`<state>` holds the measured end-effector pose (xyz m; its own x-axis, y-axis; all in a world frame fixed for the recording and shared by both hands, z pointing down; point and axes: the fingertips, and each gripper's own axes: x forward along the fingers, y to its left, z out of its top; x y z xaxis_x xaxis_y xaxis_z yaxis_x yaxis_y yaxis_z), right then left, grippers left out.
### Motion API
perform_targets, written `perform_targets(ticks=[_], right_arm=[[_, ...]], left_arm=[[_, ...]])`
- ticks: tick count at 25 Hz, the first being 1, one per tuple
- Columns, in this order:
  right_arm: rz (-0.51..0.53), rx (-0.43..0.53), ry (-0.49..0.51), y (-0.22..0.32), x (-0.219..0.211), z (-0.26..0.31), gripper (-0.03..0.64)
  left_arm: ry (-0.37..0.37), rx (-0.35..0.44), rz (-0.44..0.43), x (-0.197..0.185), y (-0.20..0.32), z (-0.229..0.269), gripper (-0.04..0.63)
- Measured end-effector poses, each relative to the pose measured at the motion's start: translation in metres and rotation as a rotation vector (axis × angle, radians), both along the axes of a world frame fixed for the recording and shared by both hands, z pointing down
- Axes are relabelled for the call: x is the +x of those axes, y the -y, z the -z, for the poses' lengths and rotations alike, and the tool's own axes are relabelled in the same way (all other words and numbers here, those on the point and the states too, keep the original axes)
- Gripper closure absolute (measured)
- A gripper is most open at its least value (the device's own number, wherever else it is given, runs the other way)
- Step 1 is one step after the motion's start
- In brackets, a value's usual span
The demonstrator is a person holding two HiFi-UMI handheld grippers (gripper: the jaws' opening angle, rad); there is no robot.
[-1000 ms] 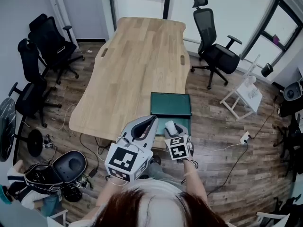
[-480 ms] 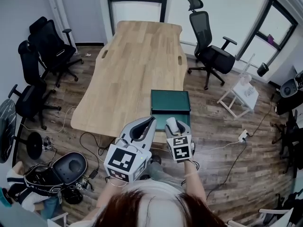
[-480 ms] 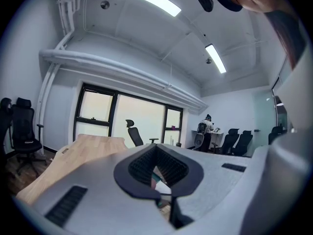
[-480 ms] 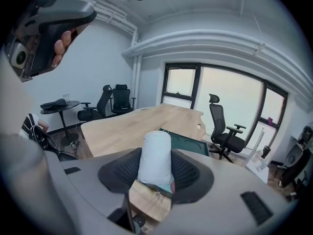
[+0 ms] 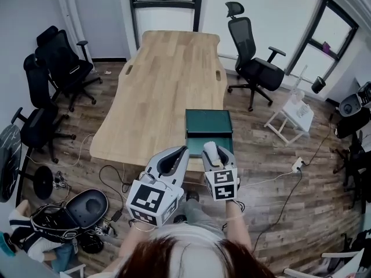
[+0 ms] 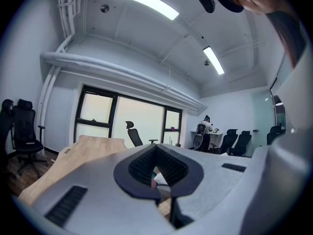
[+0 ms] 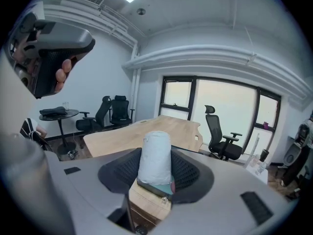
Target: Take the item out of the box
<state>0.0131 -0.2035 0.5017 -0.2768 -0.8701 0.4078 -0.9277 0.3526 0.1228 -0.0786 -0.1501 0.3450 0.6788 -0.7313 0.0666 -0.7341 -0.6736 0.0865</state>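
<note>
A dark green box (image 5: pixel 207 123) lies at the near right corner of the wooden table (image 5: pixel 162 80). Its near part (image 5: pixel 194 146) is partly hidden behind my grippers. My right gripper (image 5: pixel 211 155) hovers over that near part, shut on a pale rolled item (image 5: pixel 208 150). In the right gripper view the item (image 7: pixel 155 155) stands upright between the pads, with the right gripper (image 7: pixel 156 179) closed on its sides. My left gripper (image 5: pixel 182 152) is just left of it at the table's near edge. It is shut, and the left gripper (image 6: pixel 157 179) holds nothing.
Black office chairs stand left of the table (image 5: pixel 55 62) and at the far right (image 5: pixel 252 62). A white stool (image 5: pixel 293 117) is to the right. A bag and a round black seat (image 5: pixel 81 207) lie on the floor at the near left, with cables (image 5: pixel 284 178) on the wood floor.
The head view has shifted slightly. My right gripper keeps the pale item over the box's near part, and the left gripper stays shut beside it.
</note>
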Motion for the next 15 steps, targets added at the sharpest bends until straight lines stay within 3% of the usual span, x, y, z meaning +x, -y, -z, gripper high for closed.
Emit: perform_targets(ticks=[15], right_arm=[[-0.006, 0.194, 0.041, -0.054, -0.013, 0.076, 0.416]], left_arm=[[-0.021, 0.015, -0.014, -0.008, -0.04, 0.0, 0.588]])
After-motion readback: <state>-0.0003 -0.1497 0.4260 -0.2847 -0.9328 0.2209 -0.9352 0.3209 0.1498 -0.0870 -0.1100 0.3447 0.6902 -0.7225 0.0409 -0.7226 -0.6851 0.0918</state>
